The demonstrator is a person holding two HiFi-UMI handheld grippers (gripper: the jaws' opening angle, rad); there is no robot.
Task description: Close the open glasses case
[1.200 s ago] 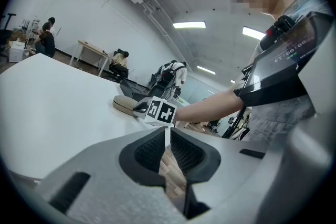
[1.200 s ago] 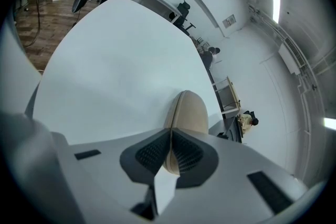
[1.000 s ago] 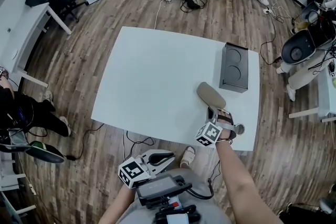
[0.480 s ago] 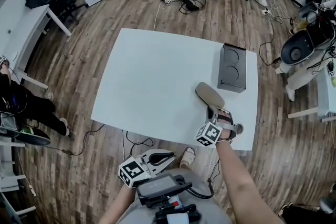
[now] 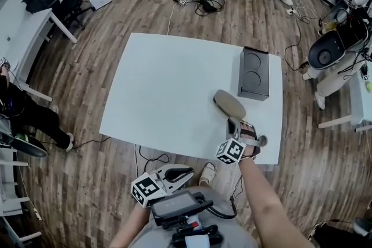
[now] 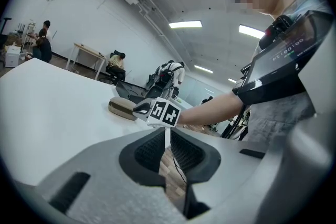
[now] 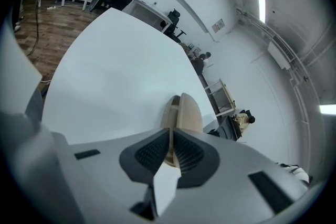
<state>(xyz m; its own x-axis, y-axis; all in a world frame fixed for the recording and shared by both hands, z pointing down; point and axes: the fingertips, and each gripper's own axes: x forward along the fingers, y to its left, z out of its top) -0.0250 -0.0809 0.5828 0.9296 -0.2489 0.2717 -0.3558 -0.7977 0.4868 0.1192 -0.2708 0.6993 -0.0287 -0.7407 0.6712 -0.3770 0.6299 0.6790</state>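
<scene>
Right gripper (image 5: pixel 233 122) has its jaws together, tips at the near end of the tan glasses case (image 5: pixel 229 104) on the white table (image 5: pixel 163 84). The case lid seems nearly down. Left gripper (image 5: pixel 187 172) is also closed, off the table.

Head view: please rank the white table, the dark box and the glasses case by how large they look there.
1. white table, by far the largest
2. dark box
3. glasses case, somewhat smaller than the box
</scene>
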